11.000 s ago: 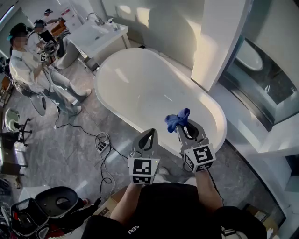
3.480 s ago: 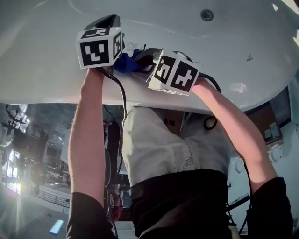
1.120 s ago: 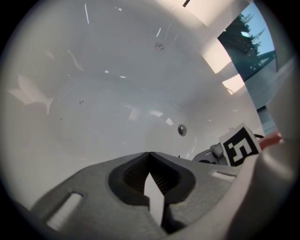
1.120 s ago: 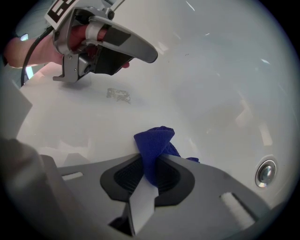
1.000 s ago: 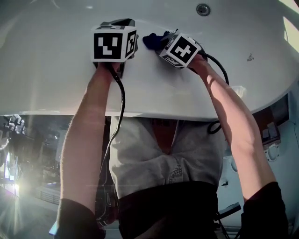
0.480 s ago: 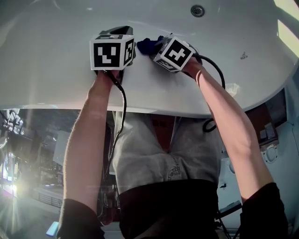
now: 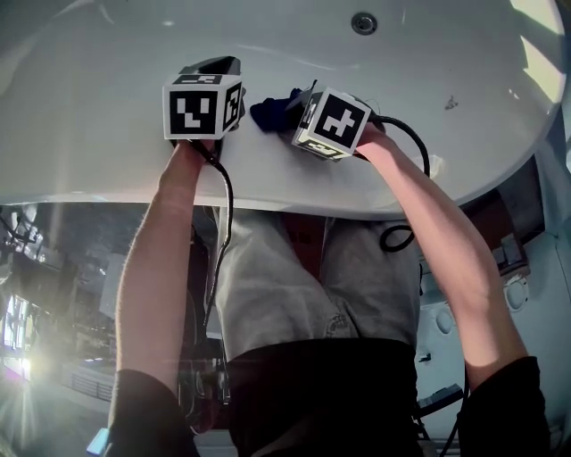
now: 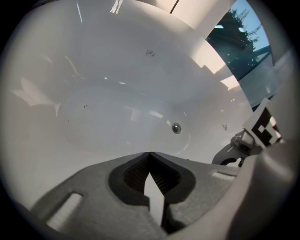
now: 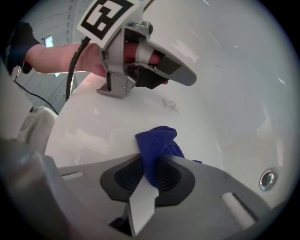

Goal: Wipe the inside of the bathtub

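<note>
Both arms reach down into the white bathtub [image 7: 107, 116]. My right gripper [image 7: 284, 109] is shut on a blue cloth [image 7: 273, 111], which bunches out of the jaws against the tub's inner wall [image 9: 225, 93]; the blue cloth [image 9: 157, 147] shows clearly in the right gripper view. My left gripper [image 7: 214, 73] hovers just left of it, jaws shut with nothing between them [image 8: 150, 161]. The left gripper [image 9: 180, 77] also appears at the top of the right gripper view. The drain [image 7: 363, 22] lies farther in, the same drain [image 8: 176, 128] ahead of the left gripper.
The tub's near rim [image 7: 339, 201] crosses the head view below the grippers, with my torso behind it. A small mark [image 7: 451, 103] sits on the tub wall at right. Cables trail from both grippers along my forearms. A window [image 8: 243, 42] lies beyond the tub's far rim.
Over the last second the right gripper and cloth have slid left and down the tub wall, closer to the left gripper. The view has shifted a little, drain moving left.
</note>
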The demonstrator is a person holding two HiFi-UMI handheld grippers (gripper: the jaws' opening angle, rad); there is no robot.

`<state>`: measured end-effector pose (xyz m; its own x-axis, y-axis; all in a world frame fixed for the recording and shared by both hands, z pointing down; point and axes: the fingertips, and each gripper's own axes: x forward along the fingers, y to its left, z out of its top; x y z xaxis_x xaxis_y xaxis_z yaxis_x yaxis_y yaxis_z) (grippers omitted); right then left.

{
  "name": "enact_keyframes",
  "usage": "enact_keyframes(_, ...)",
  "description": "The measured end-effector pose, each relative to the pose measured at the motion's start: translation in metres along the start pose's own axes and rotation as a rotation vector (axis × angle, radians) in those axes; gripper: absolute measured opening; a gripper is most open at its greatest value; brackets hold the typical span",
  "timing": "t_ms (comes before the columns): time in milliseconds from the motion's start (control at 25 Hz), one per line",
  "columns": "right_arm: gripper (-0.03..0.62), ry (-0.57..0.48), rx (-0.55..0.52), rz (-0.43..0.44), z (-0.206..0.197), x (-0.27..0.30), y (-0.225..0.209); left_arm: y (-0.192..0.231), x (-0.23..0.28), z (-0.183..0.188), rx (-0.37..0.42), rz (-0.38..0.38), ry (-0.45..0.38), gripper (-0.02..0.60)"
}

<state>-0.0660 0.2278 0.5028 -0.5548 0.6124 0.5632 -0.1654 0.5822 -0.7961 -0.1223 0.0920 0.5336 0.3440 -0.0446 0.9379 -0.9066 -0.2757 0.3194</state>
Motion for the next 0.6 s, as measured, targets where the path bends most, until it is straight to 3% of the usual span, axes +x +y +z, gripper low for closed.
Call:
enact_keyframes(200, 0.055, -0.001, -0.060, 0.031, 0.003, -0.016, 0.033, -0.006, -0.011, 0.005, 0.026, 0.003, -0.009, 0.002)
enact_keyframes(600, 0.054, -0.059, -0.074, 0.063, 0.007, -0.046, 0.089, -0.039, -0.043, 0.021, 0.060, 0.026, -0.046, 0.002)
